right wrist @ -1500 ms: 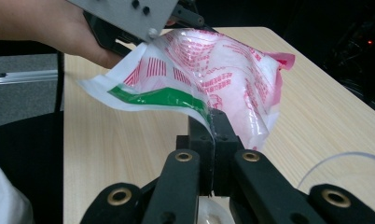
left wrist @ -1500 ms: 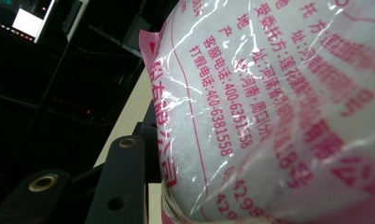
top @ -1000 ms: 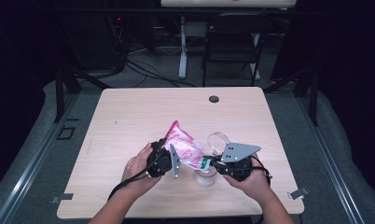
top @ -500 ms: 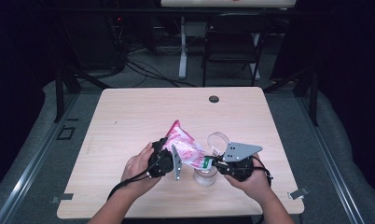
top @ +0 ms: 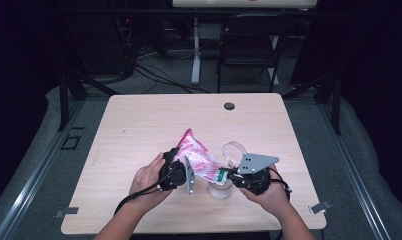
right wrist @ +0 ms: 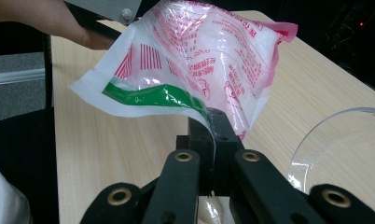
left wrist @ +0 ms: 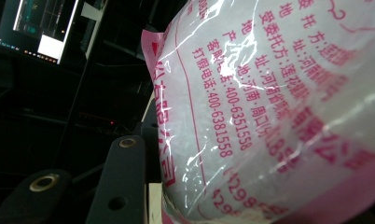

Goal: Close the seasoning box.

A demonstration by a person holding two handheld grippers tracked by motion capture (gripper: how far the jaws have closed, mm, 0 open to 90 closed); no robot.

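Two grippers share one load here: a pink-and-white printed plastic bag of white granules [top: 199,156], held up off the light wooden table [top: 139,125] near its front edge. From the high view, the left gripper [top: 181,172] grasps the bag from about nine o'clock; in its own view the bag's pink lettering [left wrist: 279,107] presses right up against the lens, and one jaw [left wrist: 122,182] lies against the film, so I judge it clenched on the bag. The right gripper [right wrist: 212,140] comes in from three o'clock, its jaws pinched tight on the bag's green-striped open corner.

Directly below that corner, at six o'clock of the bag, stands a small clear plastic cup [top: 220,187]. A clear round lid or dish [top: 234,149] lies just beyond the right gripper, at about twelve o'clock of it.

The step in hand looks like pouring the granules into the cup. Whether anything is flowing yet I cannot tell. The next move calls for the left gripper to raise the bag's far end while the right keeps the mouth steady over the cup, gently, since a sudden tilt could spill past the rim.
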